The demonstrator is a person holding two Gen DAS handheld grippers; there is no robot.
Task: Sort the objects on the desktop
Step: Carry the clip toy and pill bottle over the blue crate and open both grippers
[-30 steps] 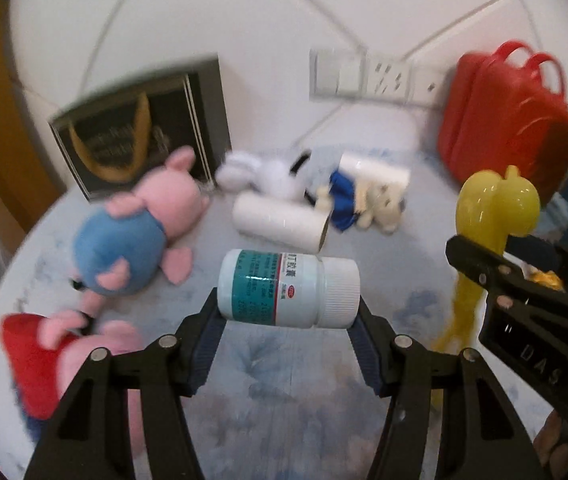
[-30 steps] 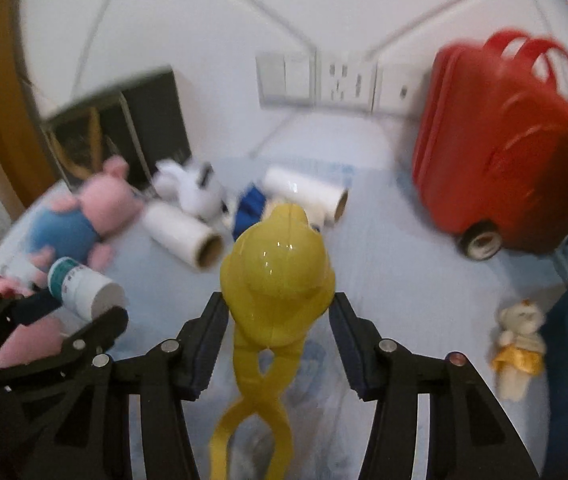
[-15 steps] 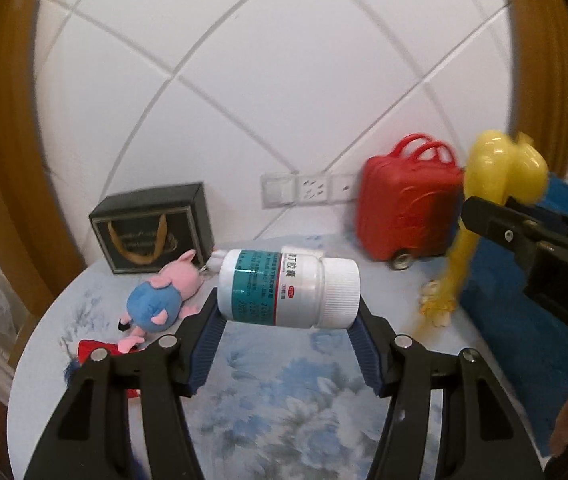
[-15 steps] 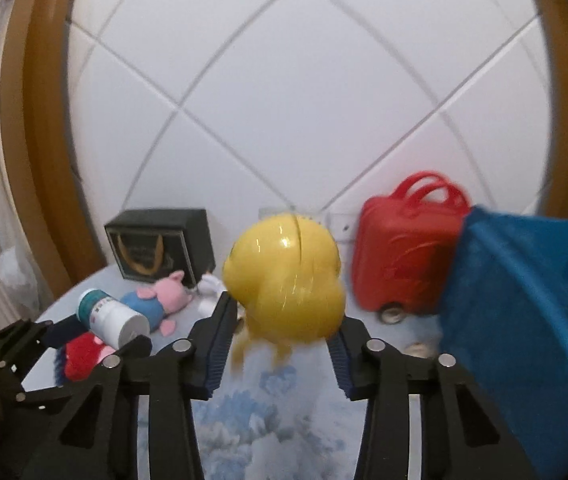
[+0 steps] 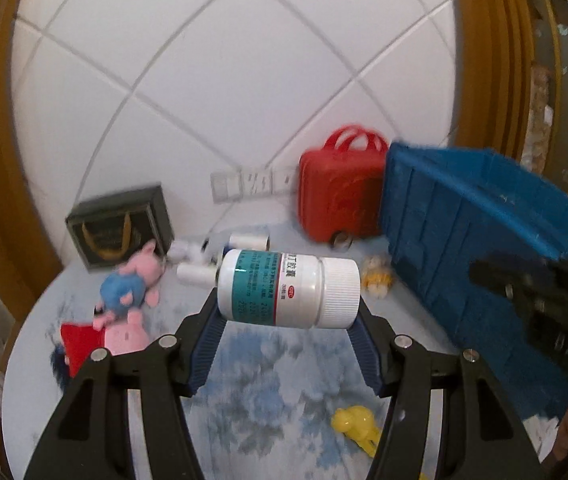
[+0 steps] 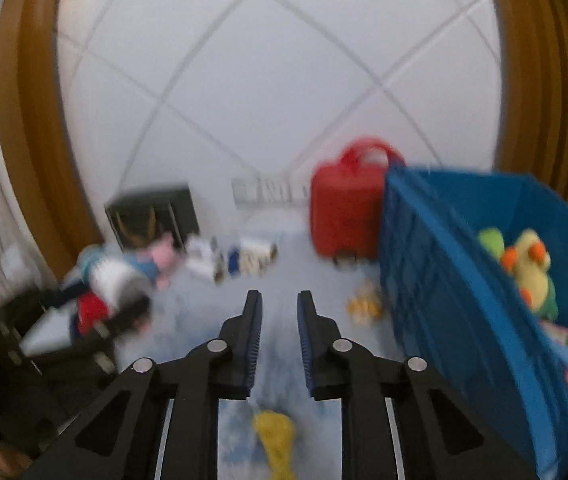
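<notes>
While the left gripper [image 5: 288, 312] clamps the white bottle [image 5: 288, 289] at frame centre, the right gripper [image 6: 280, 312] is clenched empty; the yellow toy [image 6: 275, 442], blurred, lies below, partly hidden behind its fingers.

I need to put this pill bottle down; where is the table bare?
Bare tablecloth lies under the left gripper, between the pig plushes, yellow toy and blue bin. The back is crowded: rolls, plushes, black box, red suitcase.
</notes>
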